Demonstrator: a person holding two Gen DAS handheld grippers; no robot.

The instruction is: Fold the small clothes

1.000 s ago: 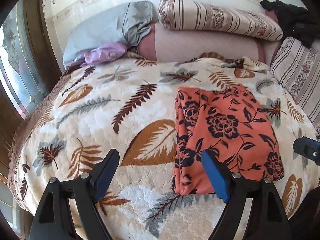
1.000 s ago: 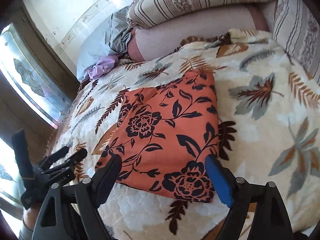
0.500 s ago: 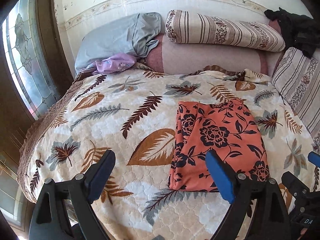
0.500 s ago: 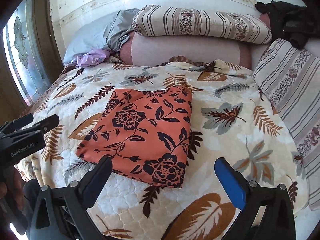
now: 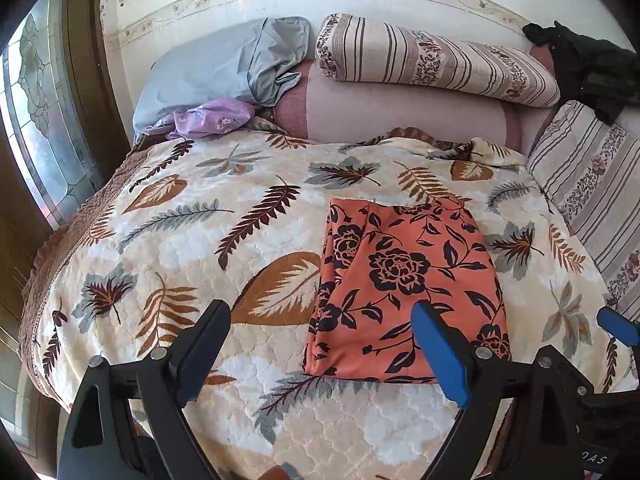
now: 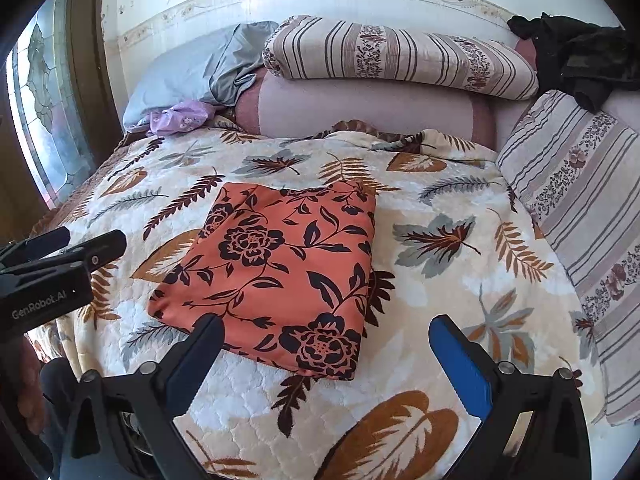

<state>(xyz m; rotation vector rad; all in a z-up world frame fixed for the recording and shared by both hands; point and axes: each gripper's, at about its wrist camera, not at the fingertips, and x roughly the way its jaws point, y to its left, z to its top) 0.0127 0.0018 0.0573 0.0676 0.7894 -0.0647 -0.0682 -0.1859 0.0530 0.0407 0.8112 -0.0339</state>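
An orange cloth with black flowers (image 5: 404,280) lies folded into a flat rectangle on the leaf-patterned bedspread (image 5: 200,240). My left gripper (image 5: 320,312) hovers above the cloth's near left edge, open, with nothing between its fingers. The right wrist view shows the same cloth (image 6: 280,264) just beyond my right gripper (image 6: 325,324), which is wide open, empty and held above the cloth's near right corner. The left gripper's body (image 6: 60,256) shows at the left edge of that view. A blue fingertip (image 5: 618,330) of the right gripper shows at the right of the left wrist view.
Striped pillows (image 6: 400,56) and a pink bolster (image 6: 360,108) line the head of the bed. A grey pillow (image 5: 216,64) and a crumpled purple garment (image 5: 212,118) lie at the far left. A dark garment (image 6: 580,52) sits far right. A stained-glass window (image 5: 44,120) borders the left side.
Both grippers have drawn back and up from the orange cloth, which now lies farther from the fingers. The right gripper's jaws spread wider and its view rolled level. The cloth has not moved.
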